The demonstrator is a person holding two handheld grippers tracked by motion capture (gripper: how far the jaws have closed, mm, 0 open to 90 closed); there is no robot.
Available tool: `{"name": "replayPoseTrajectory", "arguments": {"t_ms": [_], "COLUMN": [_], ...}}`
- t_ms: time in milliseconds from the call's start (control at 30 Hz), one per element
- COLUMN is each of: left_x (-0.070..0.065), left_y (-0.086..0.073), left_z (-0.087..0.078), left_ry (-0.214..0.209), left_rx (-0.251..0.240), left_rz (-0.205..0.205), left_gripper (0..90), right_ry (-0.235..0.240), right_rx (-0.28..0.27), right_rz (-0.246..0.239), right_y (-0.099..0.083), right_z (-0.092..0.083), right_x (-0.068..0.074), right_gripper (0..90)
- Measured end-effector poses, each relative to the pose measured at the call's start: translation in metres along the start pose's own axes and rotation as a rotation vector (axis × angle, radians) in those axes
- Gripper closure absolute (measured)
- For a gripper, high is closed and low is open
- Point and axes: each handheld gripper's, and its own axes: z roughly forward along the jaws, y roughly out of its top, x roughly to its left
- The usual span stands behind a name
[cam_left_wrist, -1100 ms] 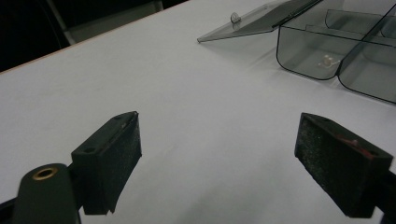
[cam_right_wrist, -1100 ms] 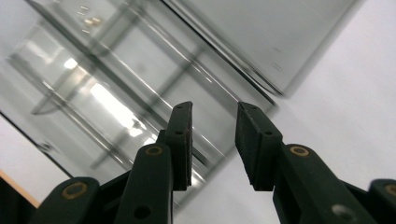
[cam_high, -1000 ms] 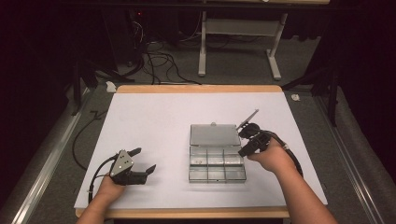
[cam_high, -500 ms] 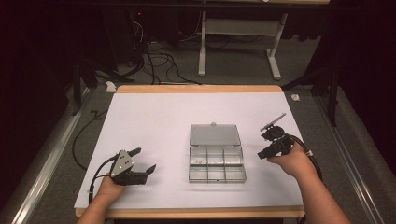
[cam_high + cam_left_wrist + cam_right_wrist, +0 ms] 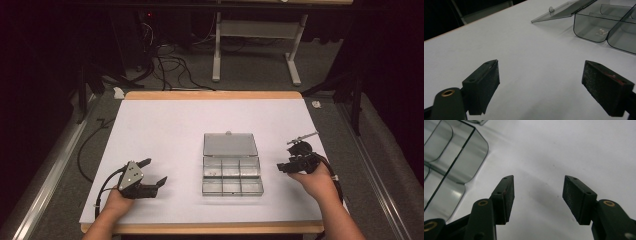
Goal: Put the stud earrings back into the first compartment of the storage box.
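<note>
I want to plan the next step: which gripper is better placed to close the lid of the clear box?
Probably the right gripper: it is nearer the box, open, with nothing in its jaws. The left gripper is farther off.

A clear compartment box (image 5: 231,170) is sitting open mid-table (image 5: 165,130) before me, lid (image 5: 230,144) lying flat behind it. Beyond the table, cables (image 5: 165,65) are trailing beside a white stand (image 5: 255,35).
</note>
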Motion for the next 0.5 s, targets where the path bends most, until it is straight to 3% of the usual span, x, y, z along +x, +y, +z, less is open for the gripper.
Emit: {"name": "replayPoseTrajectory", "arguments": {"t_ms": [100, 167, 267, 333, 367, 400, 500], "left_x": [0.0, 0.0, 0.001, 0.0, 0.0, 0.0, 0.001], "left_y": [0.0, 0.0, 0.0, 0.0, 0.0, 0.0, 0.0], "left_z": [0.0, 0.0, 0.0, 0.0, 0.0, 0.0, 0.0], "left_ry": [0.003, 0.002, -0.001, 0.005, 0.004, 0.004, 0.005], "left_rx": [0.0, 0.002, 0.001, -0.006, -0.003, -0.003, -0.001], "left_rz": [-0.001, -0.001, -0.007, -0.004, -0.002, -0.002, -0.009], "left_gripper": [15.0, 15.0, 15.0, 15.0, 15.0, 15.0, 15.0], "right_ry": [-0.021, -0.007, -0.012, -0.029, -0.016, 0.014, -0.022], "right_rx": [-0.107, -0.181, -0.249, -0.372, -0.382, -0.352, -0.403], "right_rz": [0.002, 0.014, 0.013, 0.036, 0.049, 0.06, 0.089], "right_y": [-0.012, -0.02, -0.037, -0.059, -0.068, -0.067, -0.069], "right_z": [0.003, 0.004, 0.01, 0.013, 0.015, 0.014, 0.011], "right_x": [0.003, 0.004, 0.006, 0.009, 0.009, 0.006, 0.001], "right_gripper": [40.8, 39.9, 37.7, 40.9, 41.0, 31.9, 33.7]}}
